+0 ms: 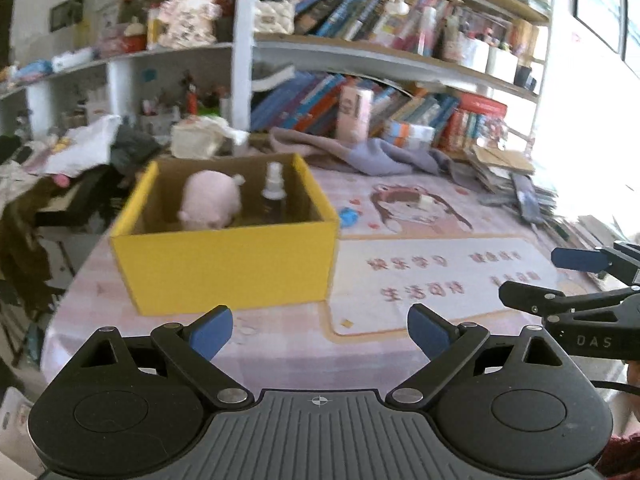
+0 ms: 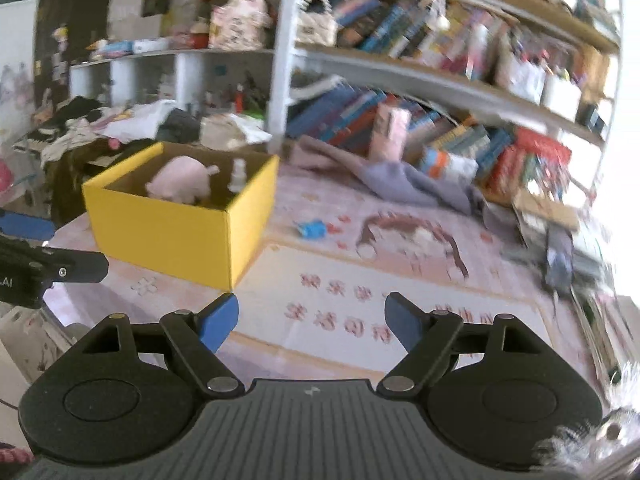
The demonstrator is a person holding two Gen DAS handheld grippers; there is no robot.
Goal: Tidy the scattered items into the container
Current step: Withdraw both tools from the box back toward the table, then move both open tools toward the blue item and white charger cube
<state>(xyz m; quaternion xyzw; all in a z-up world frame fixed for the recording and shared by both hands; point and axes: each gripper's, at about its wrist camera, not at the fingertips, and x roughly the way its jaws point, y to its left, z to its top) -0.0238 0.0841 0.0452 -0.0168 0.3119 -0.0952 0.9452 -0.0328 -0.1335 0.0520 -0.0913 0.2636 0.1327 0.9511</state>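
Observation:
A yellow cardboard box (image 1: pixel 228 264) (image 2: pixel 168 236) stands open on the pink patterned table mat (image 1: pixel 440 280) (image 2: pixel 360 320). Inside it lie a pink plush pig (image 1: pixel 210 200) (image 2: pixel 182 180) and a small dark spray bottle (image 1: pixel 274 196) (image 2: pixel 239 176) with a white cap. A small blue item (image 1: pixel 347 216) (image 2: pixel 313 229) lies on the mat right of the box. My left gripper (image 1: pixel 320 330) hovers open in front of the box with nothing between its blue pads. My right gripper (image 2: pixel 312 320) is open and empty too, to the box's right; it shows at the left view's right edge.
Packed bookshelves (image 1: pixel 380 52) (image 2: pixel 440 60) line the back. A grey-purple cloth (image 1: pixel 360 152) (image 2: pixel 400 180) and a pile of books and papers (image 1: pixel 516 184) (image 2: pixel 560 220) lie at the mat's far and right sides. Clutter (image 1: pixel 80 148) sits left of the box.

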